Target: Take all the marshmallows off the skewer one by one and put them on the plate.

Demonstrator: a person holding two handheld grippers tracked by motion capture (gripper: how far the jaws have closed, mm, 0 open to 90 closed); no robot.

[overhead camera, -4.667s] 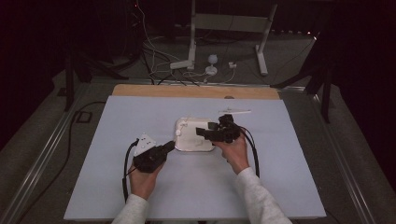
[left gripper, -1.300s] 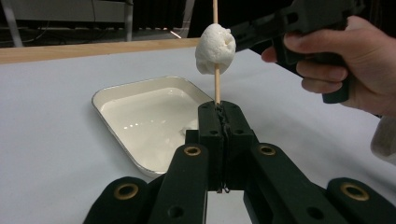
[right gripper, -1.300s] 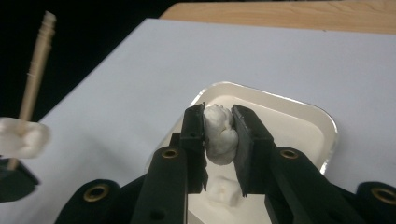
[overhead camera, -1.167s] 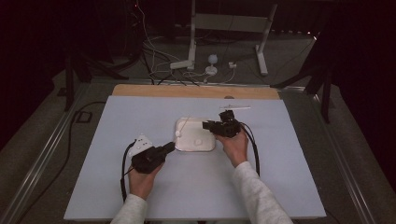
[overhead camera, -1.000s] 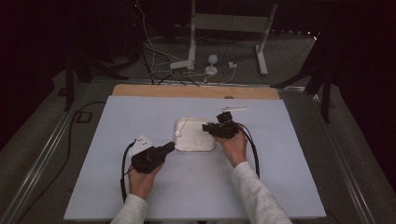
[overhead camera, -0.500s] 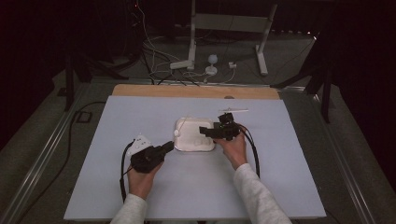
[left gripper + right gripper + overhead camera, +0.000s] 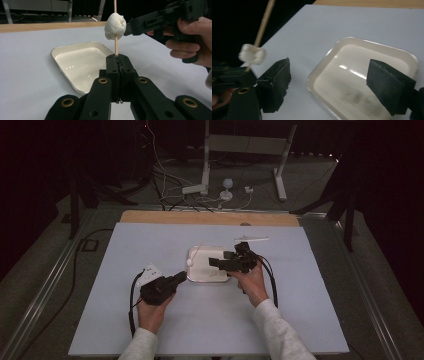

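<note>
Right gripper jaws just opened, empty; white marshmallow stays on thin wooden skewer clamped by left gripper, centre frame

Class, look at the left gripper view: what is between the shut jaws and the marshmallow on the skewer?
A bare stretch of wooden skewer runs from the left gripper to the marshmallow.

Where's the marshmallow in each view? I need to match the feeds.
High view: marshmallow, small white dot at the tray's left edge, centre.
Left gripper view: top centre, on the skewer above the shut jaws.
Right gripper view: left edge, mid-height.
Shared landmark: the white tray.
</note>
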